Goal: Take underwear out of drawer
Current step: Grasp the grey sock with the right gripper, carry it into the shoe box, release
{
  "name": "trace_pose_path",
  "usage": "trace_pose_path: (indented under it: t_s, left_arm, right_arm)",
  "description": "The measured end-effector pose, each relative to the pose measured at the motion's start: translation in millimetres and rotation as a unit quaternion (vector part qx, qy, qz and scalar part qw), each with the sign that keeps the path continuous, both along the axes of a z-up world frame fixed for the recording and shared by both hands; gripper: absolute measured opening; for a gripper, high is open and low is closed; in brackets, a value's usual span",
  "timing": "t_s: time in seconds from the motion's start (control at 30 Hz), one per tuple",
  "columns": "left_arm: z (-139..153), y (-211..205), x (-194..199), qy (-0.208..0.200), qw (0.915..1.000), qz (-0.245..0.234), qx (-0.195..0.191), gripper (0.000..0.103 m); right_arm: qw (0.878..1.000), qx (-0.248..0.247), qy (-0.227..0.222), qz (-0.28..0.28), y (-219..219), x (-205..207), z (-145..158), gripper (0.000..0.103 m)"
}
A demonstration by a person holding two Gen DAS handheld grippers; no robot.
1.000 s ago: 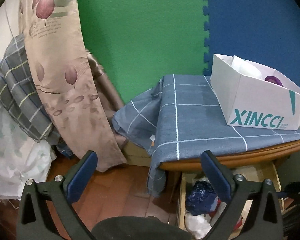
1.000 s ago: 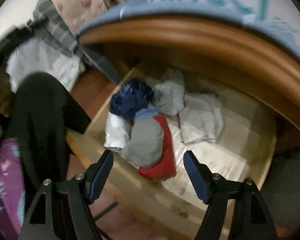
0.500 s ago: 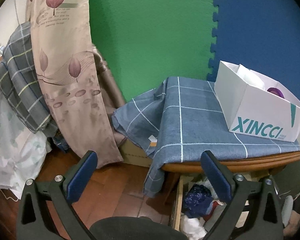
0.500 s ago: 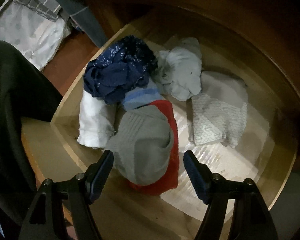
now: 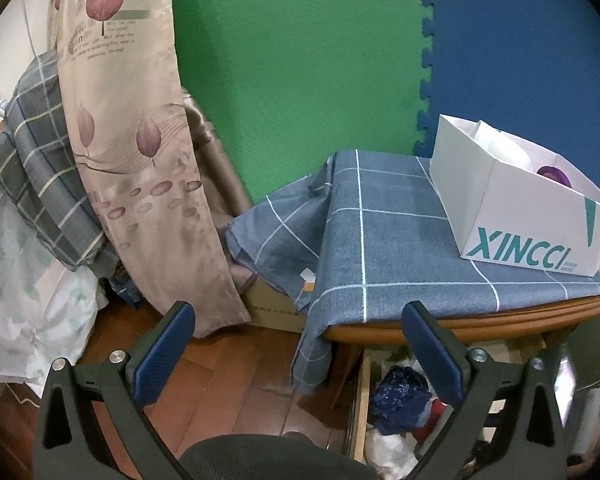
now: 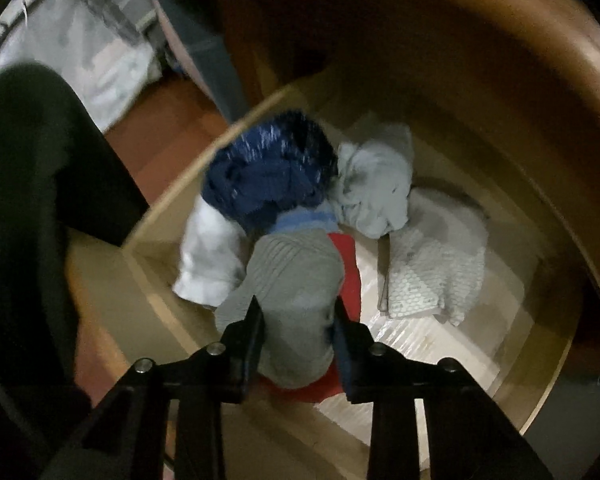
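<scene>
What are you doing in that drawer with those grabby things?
A person is picking underwear out of the open drawer. The right tongs are pinched on a grey pair of underwear that lies on top of a red one, beside a dark blue one and some white ones. It has not come out yet. The left tongs are open and empty, held up in front of the table with the blue checked cloth and a white box.
</scene>
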State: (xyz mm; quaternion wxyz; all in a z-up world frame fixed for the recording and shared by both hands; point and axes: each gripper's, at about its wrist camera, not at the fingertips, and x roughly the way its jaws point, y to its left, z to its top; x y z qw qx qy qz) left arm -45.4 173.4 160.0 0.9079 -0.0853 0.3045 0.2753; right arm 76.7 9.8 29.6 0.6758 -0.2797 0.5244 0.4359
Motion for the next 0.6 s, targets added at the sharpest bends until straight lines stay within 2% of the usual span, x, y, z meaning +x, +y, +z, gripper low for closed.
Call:
trace_pose_path:
  t_s: [0.33,0.6]
  left_arm:
    - [-3,0,4,0.015,0.9999,0.002,0.008,0.102]
    - [-3,-1,5,0.022,0.9997,0.005,0.011,0.102]
  right_arm:
    - [0.992,0.109,-0.002,-0.060,-46,1,85,0.031]
    - [0.968,0.224,-0.017,-0.116,-97,19,180,0.031]
